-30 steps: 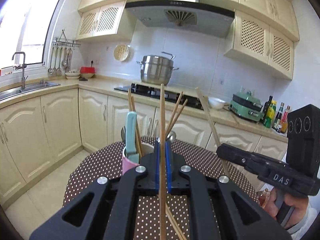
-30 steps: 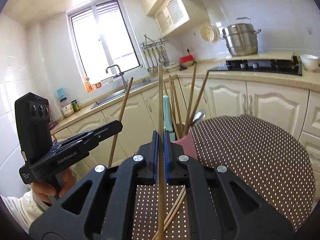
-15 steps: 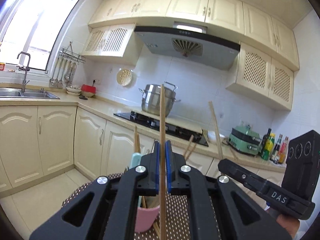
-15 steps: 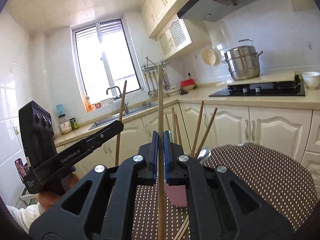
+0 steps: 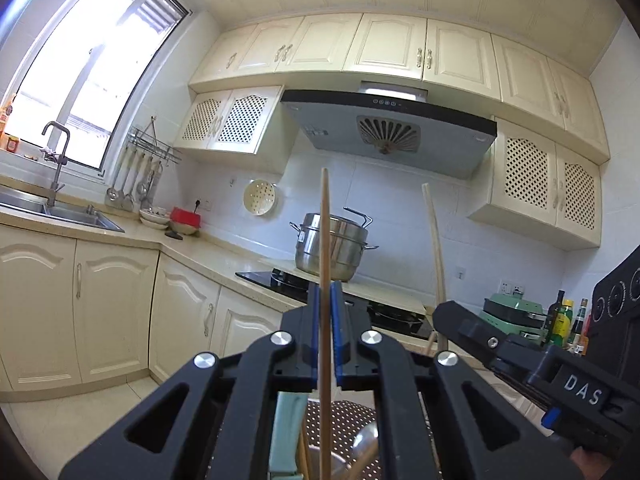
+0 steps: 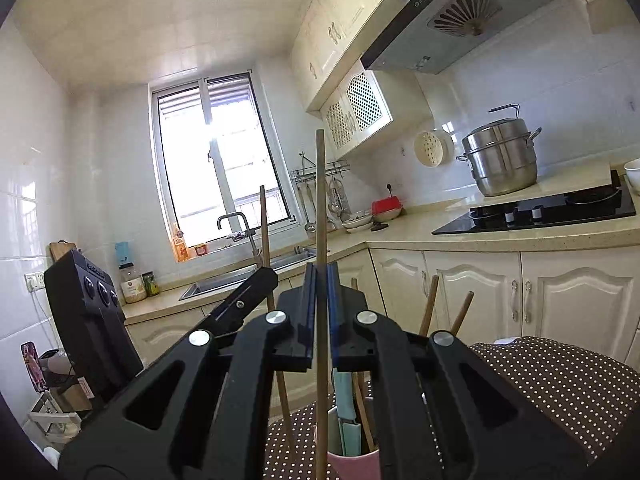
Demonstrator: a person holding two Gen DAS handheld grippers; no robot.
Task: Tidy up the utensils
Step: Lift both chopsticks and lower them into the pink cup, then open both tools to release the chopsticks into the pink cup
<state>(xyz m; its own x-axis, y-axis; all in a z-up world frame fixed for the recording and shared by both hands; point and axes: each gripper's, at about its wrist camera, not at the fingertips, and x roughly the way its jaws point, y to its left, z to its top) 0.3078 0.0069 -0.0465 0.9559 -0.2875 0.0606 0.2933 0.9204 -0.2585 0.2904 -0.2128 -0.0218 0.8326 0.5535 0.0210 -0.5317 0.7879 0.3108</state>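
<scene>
Kitchen; dotted tablecloth [image 6: 560, 380] under pink cup [image 6: 354, 466]; cream cabinets [image 5: 100, 312].

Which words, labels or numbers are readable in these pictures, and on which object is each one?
"DAS": white letters on the right gripper, in the left wrist view.
Raised lettering on top of the left gripper body: too blurred to read.
Marks on the range hood panel: too small.
Labels on the bottles and the jar: too small.
</scene>
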